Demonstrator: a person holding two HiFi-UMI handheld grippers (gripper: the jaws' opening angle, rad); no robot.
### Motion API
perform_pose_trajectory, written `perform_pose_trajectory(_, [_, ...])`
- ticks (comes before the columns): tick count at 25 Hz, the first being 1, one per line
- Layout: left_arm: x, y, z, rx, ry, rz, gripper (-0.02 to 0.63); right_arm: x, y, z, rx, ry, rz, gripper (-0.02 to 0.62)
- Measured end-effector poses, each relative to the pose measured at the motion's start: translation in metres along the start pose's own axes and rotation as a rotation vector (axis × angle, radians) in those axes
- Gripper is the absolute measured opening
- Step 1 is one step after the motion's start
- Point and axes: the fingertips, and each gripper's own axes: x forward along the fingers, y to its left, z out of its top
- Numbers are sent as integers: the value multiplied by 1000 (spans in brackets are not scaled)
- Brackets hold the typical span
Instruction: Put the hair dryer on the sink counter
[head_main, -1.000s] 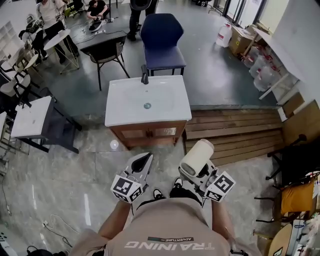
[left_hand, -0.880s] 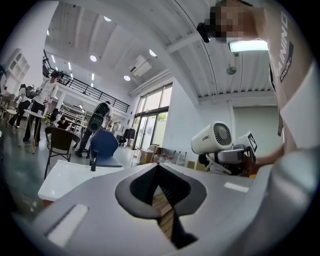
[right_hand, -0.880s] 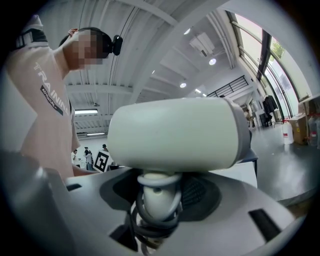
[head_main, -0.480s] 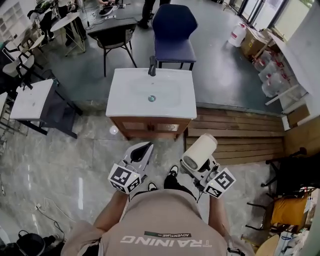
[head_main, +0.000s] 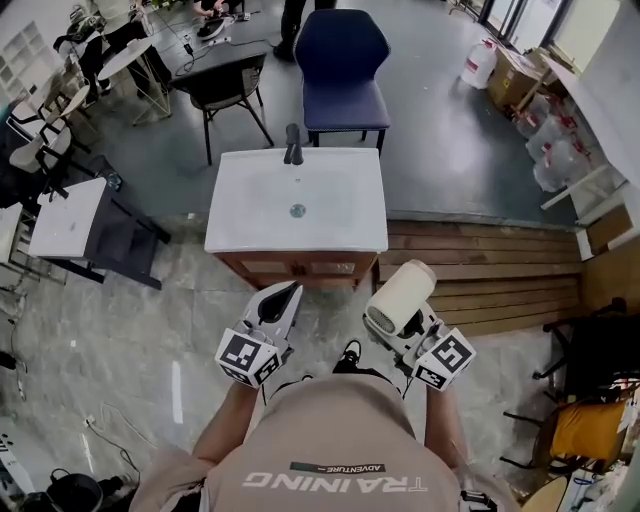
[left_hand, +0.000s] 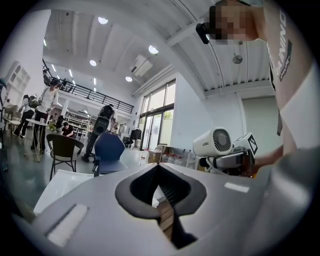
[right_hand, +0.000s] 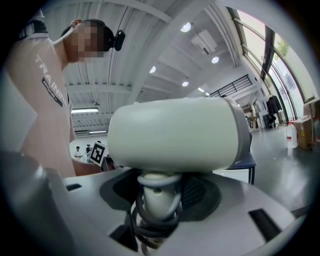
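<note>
Head view looks steeply down on a person standing just short of a white sink worktop (head_main: 240, 225), which has a dark tap (head_main: 293, 148) at its far edge. The right tongs (head_main: 398, 325) clamp the handle of the white hair dryer (head_main: 400, 295), which is held in the air, near the worktop but not touching it. A grey cord (right_hand: 150, 220) is looped round the handle. The left tongs (head_main: 289, 297) are closed, jaws together, beside the dryer. A blue chair (head_main: 343, 70) stands beyond the sink.

The hair dryer (right_hand: 172, 132) in the right gripper (right_hand: 157, 200) is showing smooth matt plastic; ahead, the sink counter (head_main: 250, 215) is gleaming glossy white.
</note>
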Motion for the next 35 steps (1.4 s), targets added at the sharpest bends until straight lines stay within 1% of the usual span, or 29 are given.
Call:
perform_pose_trajectory(6, [40, -9, -3, -2, 7, 39, 8, -12, -42, -3, 9, 13, 43, 213])
perform_pose_trajectory(11, [61, -10, -2, -2, 21, 85, 7, -13, -74, -6, -1, 41, 67, 213])
perform_pose_trajectory(14, [69, -8, -3, -1, 27, 107, 8, -10, -90, -12, -2, 59, 71, 213])
perform_pose_trajectory(19, [77, -6, -4, -2, 40, 130, 7, -4, -110, -18, 26, 75, 70, 213])
perform_pose_trajectory(23, [78, 2, -7, -20, 52, 149, 7, 2, -122, -23, 30, 94, 56, 213])
perform_pose_trajectory(27, [82, 19, -13, -34, 59, 135, 8, 17, -132, -27, 43, 109, 33, 213])
perform_pose_trajectory(30, [91, 33, -16, -49, 60, 108, 8, 29, -139, -32, 58, 119, 12, 213])
perform_pose_trajectory(35, [112, 63, -7, -57, 42, 70, 6, 50, -160, -32, 86, 138, -36, 213])
